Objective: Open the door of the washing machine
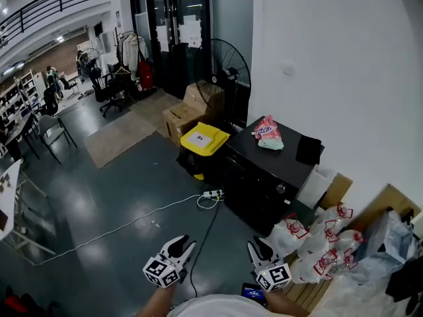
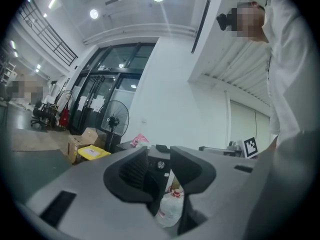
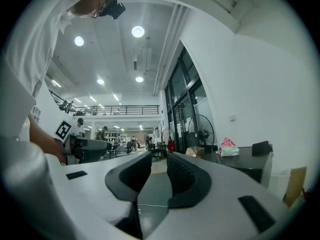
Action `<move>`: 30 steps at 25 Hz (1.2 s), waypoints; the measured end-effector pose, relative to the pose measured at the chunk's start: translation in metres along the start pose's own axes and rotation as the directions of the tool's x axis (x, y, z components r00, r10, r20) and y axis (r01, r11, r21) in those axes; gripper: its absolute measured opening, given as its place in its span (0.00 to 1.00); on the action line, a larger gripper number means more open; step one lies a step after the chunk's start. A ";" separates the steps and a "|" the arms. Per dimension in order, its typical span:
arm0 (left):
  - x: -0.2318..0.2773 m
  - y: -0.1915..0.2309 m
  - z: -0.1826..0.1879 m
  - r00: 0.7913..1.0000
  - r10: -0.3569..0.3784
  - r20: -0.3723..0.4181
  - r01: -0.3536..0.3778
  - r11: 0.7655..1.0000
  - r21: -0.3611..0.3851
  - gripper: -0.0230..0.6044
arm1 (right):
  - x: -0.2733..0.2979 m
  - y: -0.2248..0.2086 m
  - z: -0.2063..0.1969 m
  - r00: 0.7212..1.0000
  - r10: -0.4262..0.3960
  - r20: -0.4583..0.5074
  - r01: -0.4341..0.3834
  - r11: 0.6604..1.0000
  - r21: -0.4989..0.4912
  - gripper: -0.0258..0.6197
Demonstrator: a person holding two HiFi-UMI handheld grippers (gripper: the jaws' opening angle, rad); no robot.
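Washing machine [image 1: 264, 177], black, stands by the wall well ahead of you, a pink pouch [image 1: 268, 133] on top. Only the view from your left hand-held gripper [image 1: 180, 246] frames its dial [image 2: 160, 165] between slightly spread, empty jaws. Your right hand-held gripper [image 1: 258, 248], equally parted and empty, faces the open hall. White bags [image 1: 310, 243] beside the machine hide their contents.

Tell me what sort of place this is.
Probably an open-plan office or lab hall: a railed mezzanine, office chairs, and glass doors beside a standing fan and cardboard boxes.
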State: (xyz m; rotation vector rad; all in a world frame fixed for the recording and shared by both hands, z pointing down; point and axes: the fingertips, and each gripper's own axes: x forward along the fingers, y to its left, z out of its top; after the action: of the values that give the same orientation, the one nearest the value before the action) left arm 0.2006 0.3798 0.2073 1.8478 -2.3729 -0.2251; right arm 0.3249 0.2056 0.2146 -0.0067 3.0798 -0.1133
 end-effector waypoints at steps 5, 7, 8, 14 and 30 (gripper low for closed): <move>0.029 -0.006 -0.006 1.000 0.008 -0.005 -0.008 1.000 -0.001 0.26 | -0.007 -0.032 -0.006 1.000 -0.007 -0.006 0.007 1.000 0.008 0.22; 0.038 -0.009 -0.011 1.000 0.006 -0.010 -0.006 1.000 -0.002 0.26 | -0.009 -0.044 -0.009 1.000 -0.010 -0.006 0.010 1.000 0.012 0.22; 0.043 -0.011 -0.013 1.000 0.004 -0.012 -0.004 1.000 -0.005 0.26 | -0.010 -0.049 -0.012 1.000 -0.012 -0.009 0.012 1.000 0.015 0.22; 0.063 -0.008 -0.031 0.999 0.003 -0.044 -0.004 1.000 -0.020 0.26 | 0.000 -0.074 -0.036 0.999 -0.018 -0.047 0.021 0.998 0.059 0.21; 0.205 0.139 -0.005 1.000 0.003 -0.013 -0.003 1.000 0.018 0.26 | 0.168 -0.175 -0.009 0.999 -0.043 -0.031 0.042 0.998 -0.035 0.21</move>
State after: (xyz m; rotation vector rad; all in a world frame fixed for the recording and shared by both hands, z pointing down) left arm 0.0193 0.2144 0.2407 1.8478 -2.3767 -0.1911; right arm 0.1567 0.0301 0.2268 -0.0729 3.1141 -0.0624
